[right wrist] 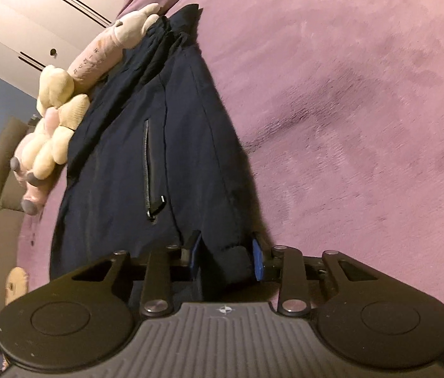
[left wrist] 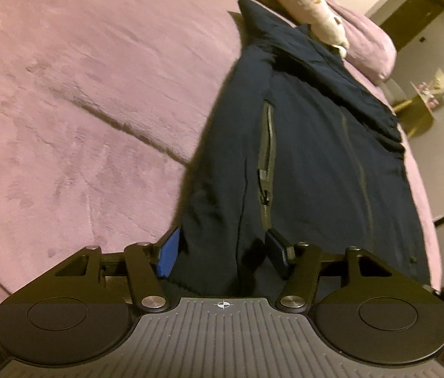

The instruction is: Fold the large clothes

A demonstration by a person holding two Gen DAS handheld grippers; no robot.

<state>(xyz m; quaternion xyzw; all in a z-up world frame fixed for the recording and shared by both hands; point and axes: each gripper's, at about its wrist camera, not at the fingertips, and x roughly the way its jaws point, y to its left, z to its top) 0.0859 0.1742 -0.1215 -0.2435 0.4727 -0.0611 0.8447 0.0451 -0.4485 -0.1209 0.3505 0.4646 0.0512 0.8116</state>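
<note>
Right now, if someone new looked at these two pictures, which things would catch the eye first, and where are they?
First, the dark navy jacket, lying lengthwise on the purple blanket, with a zipped pocket facing up. Next, the left gripper and the right gripper, each straddling the jacket's near edge with cloth between the pads. Then the pale plush toys, lying along the jacket's far side.

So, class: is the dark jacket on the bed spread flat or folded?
Folded: the dark jacket lies as a narrow strip on the purple bedspread, its layers doubled over.
</note>
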